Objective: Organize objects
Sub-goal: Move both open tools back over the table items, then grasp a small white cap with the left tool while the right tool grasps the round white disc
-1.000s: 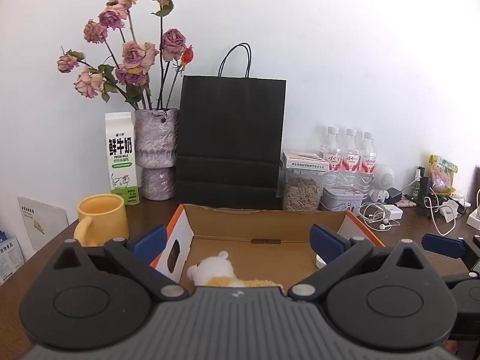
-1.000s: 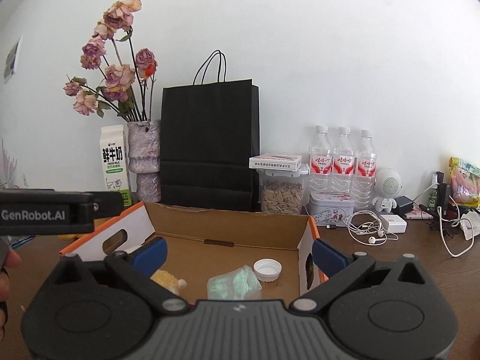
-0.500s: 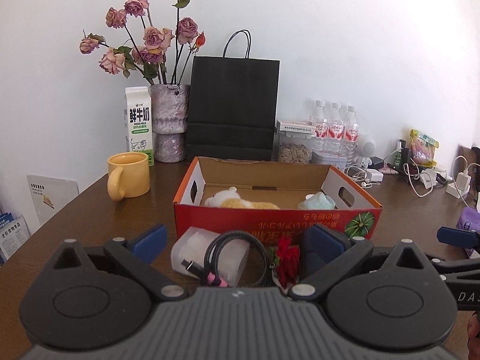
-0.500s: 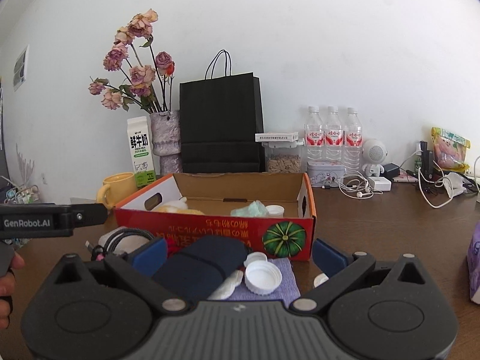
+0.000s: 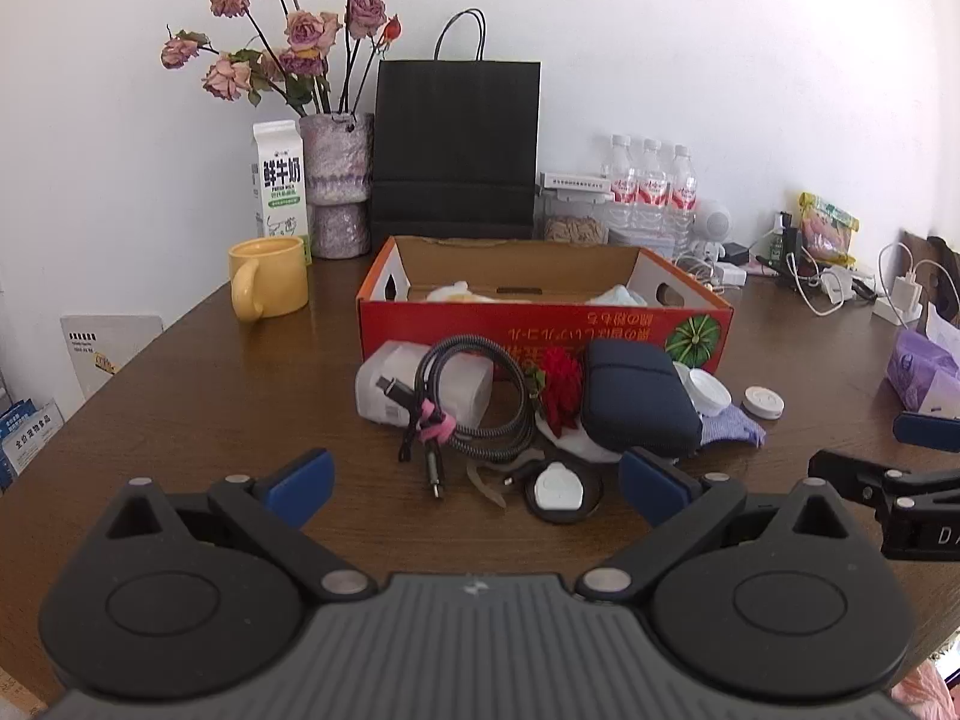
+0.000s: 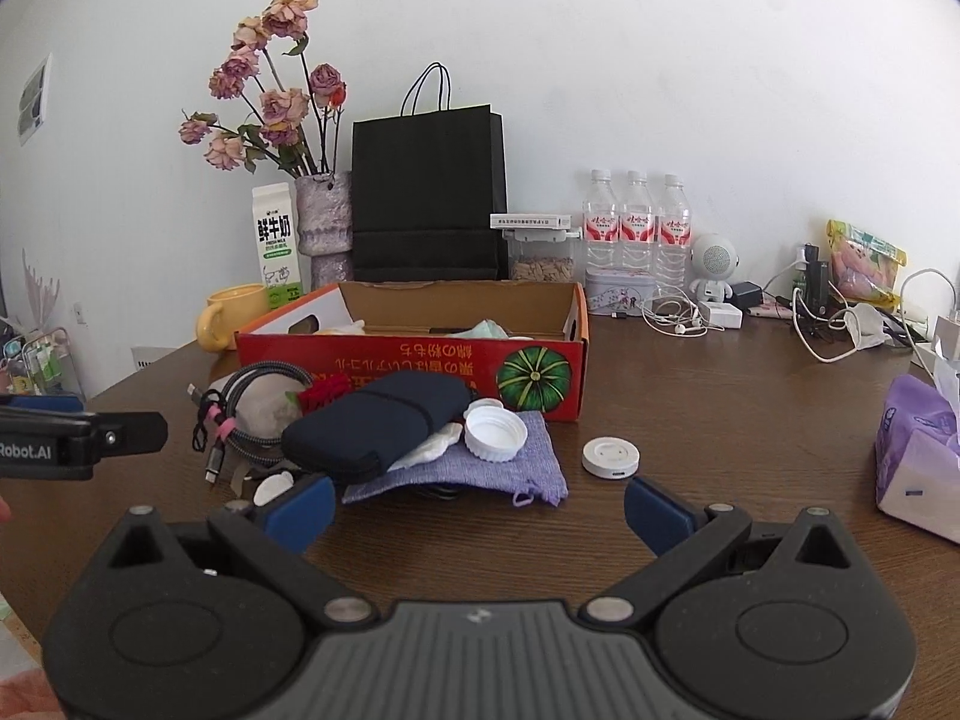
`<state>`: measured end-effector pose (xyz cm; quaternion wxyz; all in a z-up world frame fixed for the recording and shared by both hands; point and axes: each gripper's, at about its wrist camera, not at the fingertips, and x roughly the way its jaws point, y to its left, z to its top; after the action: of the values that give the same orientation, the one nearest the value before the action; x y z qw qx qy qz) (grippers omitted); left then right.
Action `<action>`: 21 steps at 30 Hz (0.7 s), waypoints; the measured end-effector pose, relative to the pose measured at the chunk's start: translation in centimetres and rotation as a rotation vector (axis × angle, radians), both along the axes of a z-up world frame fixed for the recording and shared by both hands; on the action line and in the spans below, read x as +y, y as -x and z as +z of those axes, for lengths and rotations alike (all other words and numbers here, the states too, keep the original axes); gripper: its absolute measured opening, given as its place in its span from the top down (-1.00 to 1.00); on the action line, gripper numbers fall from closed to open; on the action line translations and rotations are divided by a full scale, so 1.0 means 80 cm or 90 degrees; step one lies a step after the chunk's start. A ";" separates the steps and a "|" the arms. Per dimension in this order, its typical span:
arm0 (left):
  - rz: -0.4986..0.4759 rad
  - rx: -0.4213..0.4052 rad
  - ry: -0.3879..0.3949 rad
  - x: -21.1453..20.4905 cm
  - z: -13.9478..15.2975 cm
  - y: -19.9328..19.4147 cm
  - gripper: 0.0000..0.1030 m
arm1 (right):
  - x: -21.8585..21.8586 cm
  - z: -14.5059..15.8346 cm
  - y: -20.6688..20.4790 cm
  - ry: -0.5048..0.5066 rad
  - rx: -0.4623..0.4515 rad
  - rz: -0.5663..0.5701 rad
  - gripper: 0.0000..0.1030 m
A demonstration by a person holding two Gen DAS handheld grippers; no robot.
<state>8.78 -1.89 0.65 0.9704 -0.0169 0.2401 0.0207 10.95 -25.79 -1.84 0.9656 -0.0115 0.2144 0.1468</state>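
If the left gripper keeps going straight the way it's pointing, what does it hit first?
Most likely the left gripper, jaws open and empty, would first meet the round black-and-white puck, then the coiled black cable. Depth is hard to judge, so it might pass above them.

The left gripper [image 5: 477, 483] hangs over the brown table [image 5: 180, 420], its blue-padded fingers spread wide with nothing between them; just beyond lie a coiled black cable [image 5: 474, 402], a red flower [image 5: 561, 387] and a dark blue pouch [image 5: 639, 402]; behind these stands the red cardboard box [image 5: 540, 333]; far left, a yellow mug [image 5: 270, 285]; the right gripper [image 5: 912, 468] enters at the right edge.
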 end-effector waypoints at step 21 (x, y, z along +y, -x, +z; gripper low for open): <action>-0.085 0.107 -0.030 -0.062 -0.065 -0.015 0.02 | -0.019 -0.022 0.008 -0.009 0.031 -0.001 -1.00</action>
<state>9.96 -6.82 -4.53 0.9463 0.0236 0.3204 -0.0372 10.32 -27.33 -3.58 0.9602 -0.0012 0.2371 0.1477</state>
